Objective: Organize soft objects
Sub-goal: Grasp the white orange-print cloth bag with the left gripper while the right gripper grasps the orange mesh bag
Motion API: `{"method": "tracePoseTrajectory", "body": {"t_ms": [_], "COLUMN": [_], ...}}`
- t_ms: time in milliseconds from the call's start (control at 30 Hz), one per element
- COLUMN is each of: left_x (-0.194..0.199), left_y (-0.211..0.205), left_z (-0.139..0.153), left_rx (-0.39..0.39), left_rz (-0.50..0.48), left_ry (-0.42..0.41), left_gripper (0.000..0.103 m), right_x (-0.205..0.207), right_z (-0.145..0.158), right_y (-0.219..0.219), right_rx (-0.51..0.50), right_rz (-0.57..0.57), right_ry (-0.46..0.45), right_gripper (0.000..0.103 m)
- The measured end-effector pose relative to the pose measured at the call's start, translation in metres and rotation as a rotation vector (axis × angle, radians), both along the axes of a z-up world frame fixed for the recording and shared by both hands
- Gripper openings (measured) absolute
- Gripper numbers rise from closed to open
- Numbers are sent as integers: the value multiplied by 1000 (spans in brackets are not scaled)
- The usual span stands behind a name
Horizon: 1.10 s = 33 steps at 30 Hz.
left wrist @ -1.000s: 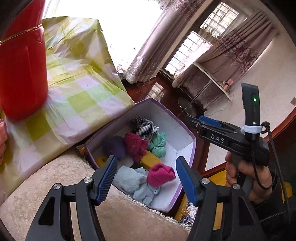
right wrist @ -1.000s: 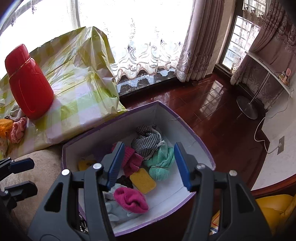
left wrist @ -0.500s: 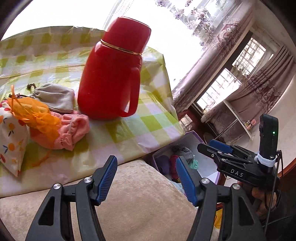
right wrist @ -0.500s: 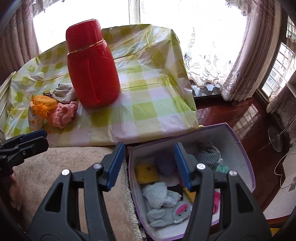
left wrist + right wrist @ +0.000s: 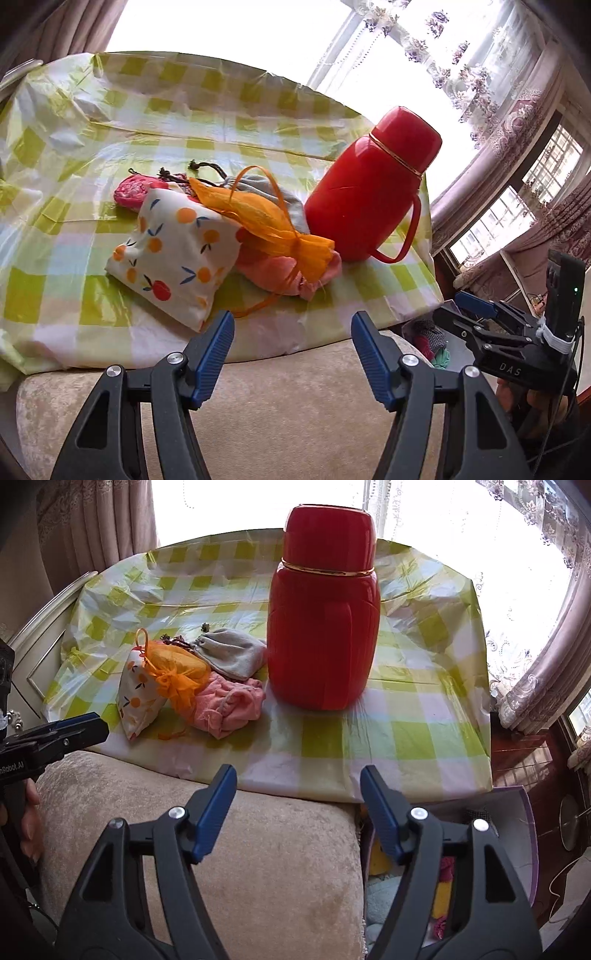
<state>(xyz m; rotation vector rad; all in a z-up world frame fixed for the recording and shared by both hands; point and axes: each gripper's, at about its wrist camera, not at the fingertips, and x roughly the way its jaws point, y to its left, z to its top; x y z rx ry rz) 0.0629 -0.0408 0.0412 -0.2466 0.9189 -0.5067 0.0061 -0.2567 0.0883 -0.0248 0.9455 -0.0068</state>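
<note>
A heap of soft things lies on the checked tablecloth: a white fruit-print pouch, an orange mesh bag, a pink cloth, a grey drawstring pouch and a small red patterned pouch. The heap also shows in the right wrist view, with the orange mesh bag on top. My left gripper is open and empty, just short of the heap. My right gripper is open and empty over the beige cushion. The purple box with several soft toys sits low at the right.
A tall red flask stands on the table right of the heap, and shows with its handle in the left wrist view. Curtains and windows lie behind. A dark wooden floor is at the right.
Both grippers have swung up and left from the purple box to face the table. The heap of soft things has come into full view. Both stay open.
</note>
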Motion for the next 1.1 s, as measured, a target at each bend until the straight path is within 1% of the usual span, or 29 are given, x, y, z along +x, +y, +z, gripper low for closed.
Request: {"method": "tracePoseTrajectory", "body": {"t_ms": [133,267,467,533,633,700,900,933,1000,1100], "left_x": [8,19,45,56,73,86,119,123,130,139], "left_y": [28,46,57,55,46,42,36,36,35,32], "left_z": [-4,-8,-15,-19,-27,-32,-48,-50,-55,-60], "left_rx": [18,33,79,97,152,171,184,177,158,148], "left_rz": [64,105,118,97,31,-6,-50,-63,-94,-113], "left_ry": [11,23,27,41,54,63,106,110,117,121], "left_gripper": [75,77,82,83,85,85,86,88,89,89], "right_x": [11,21,40,46,56,64,91,95,104,118], "right_z": [-5,-10,-20,-22,-24,-25,-31,-33,-37,-44], "right_y": [21,42,67,75,86,92,107,110,115,123], "right_rx": [-7,-12,-1,-6,-26,-32,-77,-86,-96,-99], "right_rz": [59,118,175,200,237,258,326,340,370,410], "right_ry": [3,-4,3,3,-4,-10,-19,-18,-16,-5], "right_gripper": [73,73,74,74,74,74,74,74,74,74]}}
